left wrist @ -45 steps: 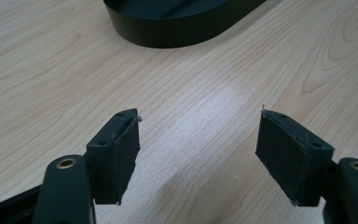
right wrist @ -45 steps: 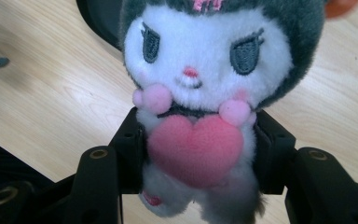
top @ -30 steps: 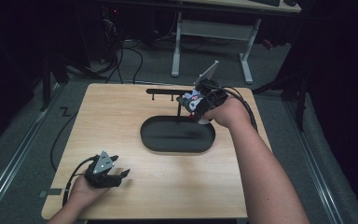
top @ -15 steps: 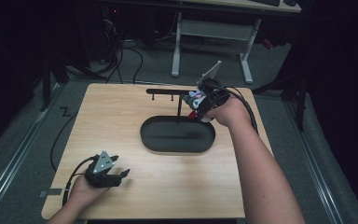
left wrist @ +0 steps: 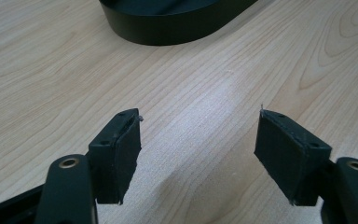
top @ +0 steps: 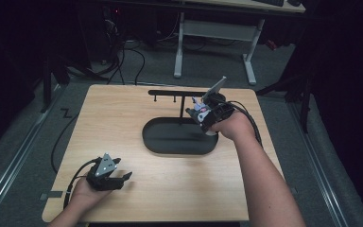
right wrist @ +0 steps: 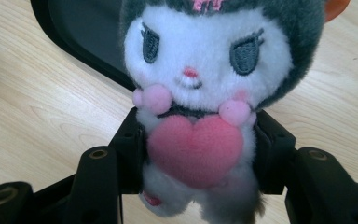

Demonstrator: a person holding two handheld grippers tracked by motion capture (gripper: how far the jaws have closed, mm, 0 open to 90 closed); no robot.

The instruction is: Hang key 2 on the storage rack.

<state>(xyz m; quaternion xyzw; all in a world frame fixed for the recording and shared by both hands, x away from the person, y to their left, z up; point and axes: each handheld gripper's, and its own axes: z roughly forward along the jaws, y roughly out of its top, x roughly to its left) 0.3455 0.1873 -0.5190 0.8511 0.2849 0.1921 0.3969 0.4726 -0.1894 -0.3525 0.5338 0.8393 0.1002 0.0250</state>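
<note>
1. Nearest to us, the left gripper (top: pixel 123 177) rests low at the near-left part of the pale wooden table (top: pixel 123 123), its jaws spread wide with only bare wood between them.
2. Farther in, the right gripper (right wrist: pixel 196 158) pinches a small white-and-grey plush doll hugging a pink felt heart (right wrist: pixel 200 93) by its body, head up and away from the hand.
3. The black oval tray (top: pixel 179 142) lies just below and beside the doll toward the table's middle, its long axis running left to right; we judge the right hand alone is placed to act on it.
4. The high view places the doll (top: pixel 199 106) near the black T-shaped hanging rack (top: pixel 177 93); the right gripper view reveals its face and the grip.
</note>
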